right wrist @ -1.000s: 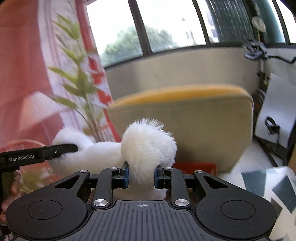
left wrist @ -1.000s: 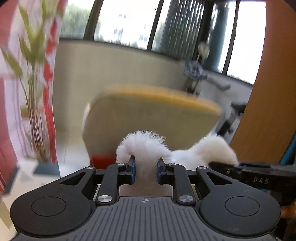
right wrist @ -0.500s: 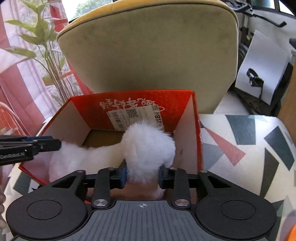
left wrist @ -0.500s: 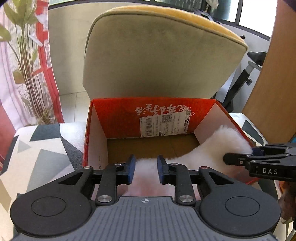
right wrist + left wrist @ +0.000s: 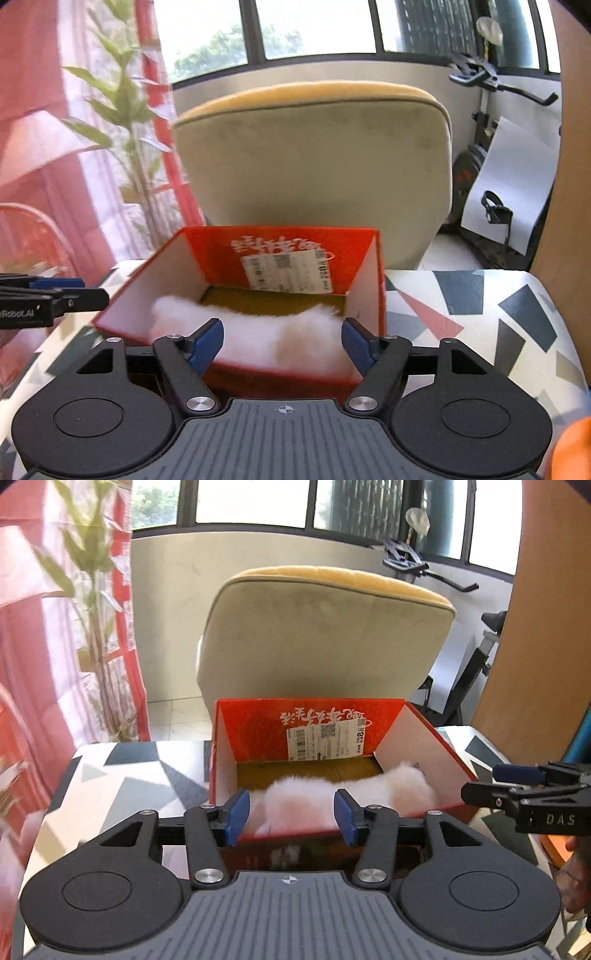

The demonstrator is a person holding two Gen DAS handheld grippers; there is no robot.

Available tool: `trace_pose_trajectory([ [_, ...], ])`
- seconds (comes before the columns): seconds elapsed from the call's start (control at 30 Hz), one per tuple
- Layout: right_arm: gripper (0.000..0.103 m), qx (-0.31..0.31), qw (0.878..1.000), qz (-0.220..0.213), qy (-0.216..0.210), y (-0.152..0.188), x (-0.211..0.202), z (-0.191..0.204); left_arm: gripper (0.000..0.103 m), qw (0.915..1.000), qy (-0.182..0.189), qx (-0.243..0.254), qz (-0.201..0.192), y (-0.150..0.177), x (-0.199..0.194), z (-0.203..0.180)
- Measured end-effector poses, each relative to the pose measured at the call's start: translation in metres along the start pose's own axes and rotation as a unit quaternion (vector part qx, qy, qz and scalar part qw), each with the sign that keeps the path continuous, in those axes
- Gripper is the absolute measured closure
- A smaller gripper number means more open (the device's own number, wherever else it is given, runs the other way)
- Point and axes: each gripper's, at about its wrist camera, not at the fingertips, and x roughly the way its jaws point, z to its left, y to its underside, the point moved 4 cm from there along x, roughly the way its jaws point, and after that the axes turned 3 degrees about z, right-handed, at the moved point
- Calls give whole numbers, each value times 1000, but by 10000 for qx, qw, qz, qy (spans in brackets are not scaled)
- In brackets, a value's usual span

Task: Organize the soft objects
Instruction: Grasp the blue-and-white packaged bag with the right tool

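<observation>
the white fluffy toy (image 5: 347,794) is lying inside the red box (image 5: 258,727), stretching along its near wall. the left gripper (image 5: 291,818) is hovering just in front of the red box with its fingers spread wide, gripping nothing. the right gripper (image 5: 282,345) is hovering beside it, fingers likewise released. the red box is sitting on the patterned table (image 5: 480,314), with a beige chair (image 5: 314,155) standing behind the box.

The plush toy (image 5: 347,794) lies in the box (image 5: 424,738) on the table (image 5: 122,775), a chair (image 5: 325,635) behind.
</observation>
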Motion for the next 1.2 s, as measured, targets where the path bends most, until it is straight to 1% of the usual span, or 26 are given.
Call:
trace_pose_trajectory([
  [0.13,35,-26,9998,-31,-201,26,-29,15,50,9997,61,-226,25,28,-25,-1],
  [0.2,35,-65,9995,23,-297,41,-40,23,50,9993,95,-347,75,42,-34,-2],
  [0.3,36,-170,9992,122,-332,62,-51,33,50,9988,132,-440,148,62,-43,-6],
  [0.37,36,-216,9990,195,-348,76,-55,38,51,9984,184,-493,186,75,-47,-10],
  [0.43,37,-158,9986,326,-377,88,-55,41,51,9976,326,-555,252,87,-49,-16],
  [0.53,38,-144,9977,547,-378,105,-51,43,51,9960,490,-585,464,104,-46,-24],
  [0.6,38,-174,9971,646,-364,113,-50,46,51,9953,512,-568,594,112,-43,-28],
  [0.73,39,-129,9965,724,-398,119,-50,46,51,9942,570,-633,661,118,-43,-27],
  [1.2,41,-14,9950,912,-416,126,-43,38,51,9921,466,-782,866,127,-33,-22],
])
